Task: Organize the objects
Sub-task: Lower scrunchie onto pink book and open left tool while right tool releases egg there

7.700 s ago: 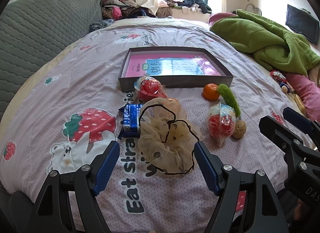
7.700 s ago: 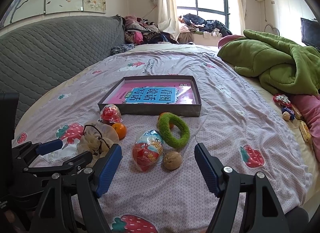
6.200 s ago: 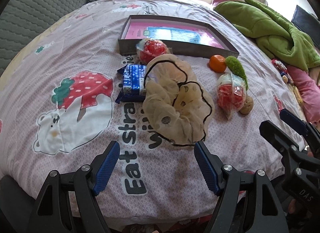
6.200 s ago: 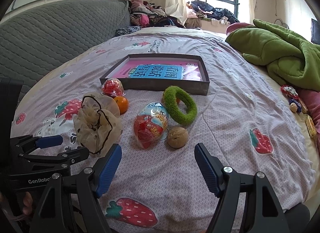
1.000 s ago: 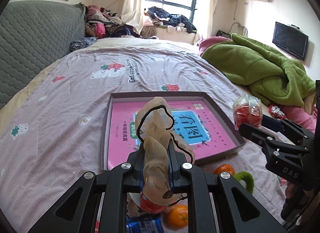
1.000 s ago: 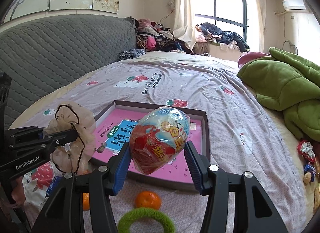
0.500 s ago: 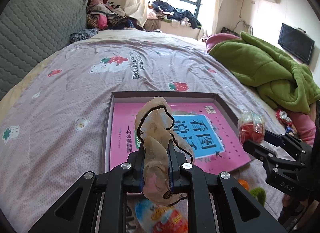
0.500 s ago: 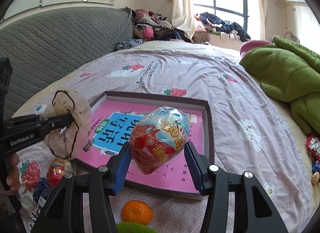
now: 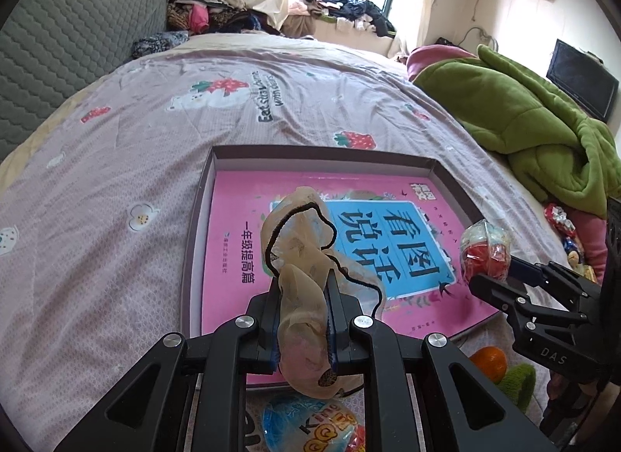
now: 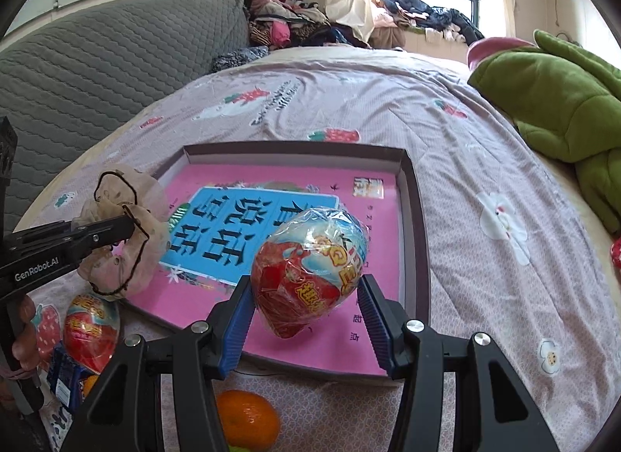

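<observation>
Scrunchie [image 9: 306, 281] and wrapped toy egg [image 10: 310, 269] hang above a shallow cardboard tray [image 9: 194, 226] on a strawberry-print bedspread [image 9: 116, 164], each carried by one of two hand-held grippers. The left gripper [image 9: 303, 329] is clamped nearly closed on the sheer beige scrunchie, whose black-edged frills spill out above and below the pinch; from the right wrist view it hangs at the tray's near left corner, over the edge of the pink-and-blue book [image 9: 388, 258] that lines the tray floor. The right gripper [image 10: 306, 320] stands roughly half open, its blue pads [image 10: 236, 324] bearing on the sides of the foil-wrapped egg, which is held clear of the book over the tray's near right part.

By the look of it, the step in hand is delivery — both items are in position over the tray and neither has been released. The next move appears to call for lowering each close to the book before the jaws part; the egg is rounded and could roll toward a wall, while the limp scrunchie should simply settle where it falls.

Much seems left to tidy — a second toy egg [image 10: 91, 329], a blue packet [image 10: 66, 382], an orange [image 10: 248, 419] and a green ring [image 9: 516, 382] lie on the bedspread just short of the tray.
</observation>
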A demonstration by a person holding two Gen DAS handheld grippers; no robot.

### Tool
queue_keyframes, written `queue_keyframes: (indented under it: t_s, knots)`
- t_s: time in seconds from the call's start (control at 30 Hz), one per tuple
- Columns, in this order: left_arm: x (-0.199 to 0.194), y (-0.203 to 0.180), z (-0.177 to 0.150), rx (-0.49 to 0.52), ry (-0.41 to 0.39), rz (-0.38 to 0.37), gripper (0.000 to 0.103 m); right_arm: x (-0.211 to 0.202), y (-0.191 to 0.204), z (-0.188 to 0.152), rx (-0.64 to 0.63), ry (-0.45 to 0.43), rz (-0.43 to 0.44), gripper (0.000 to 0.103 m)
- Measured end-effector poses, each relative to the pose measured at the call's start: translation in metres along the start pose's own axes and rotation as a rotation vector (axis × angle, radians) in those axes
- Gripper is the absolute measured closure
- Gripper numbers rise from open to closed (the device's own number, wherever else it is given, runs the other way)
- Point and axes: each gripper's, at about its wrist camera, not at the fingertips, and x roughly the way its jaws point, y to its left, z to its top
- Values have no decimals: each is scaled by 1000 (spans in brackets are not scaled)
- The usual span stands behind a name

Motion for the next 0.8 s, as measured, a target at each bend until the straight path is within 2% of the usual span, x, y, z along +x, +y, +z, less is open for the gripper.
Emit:
queue_keyframes:
  t_s: [0.4, 0.67, 0.8]
  knots:
    - [14, 2, -8, -10, 52, 31, 83, 10, -4, -6, 16, 53, -37, 48]
    - [14, 3, -9, -12, 44, 52, 82, 10, -2, -5, 17, 55, -47, 48]
    - [10, 7, -6, -37, 24, 42, 77, 9, -2, -5, 19, 50, -52, 48]
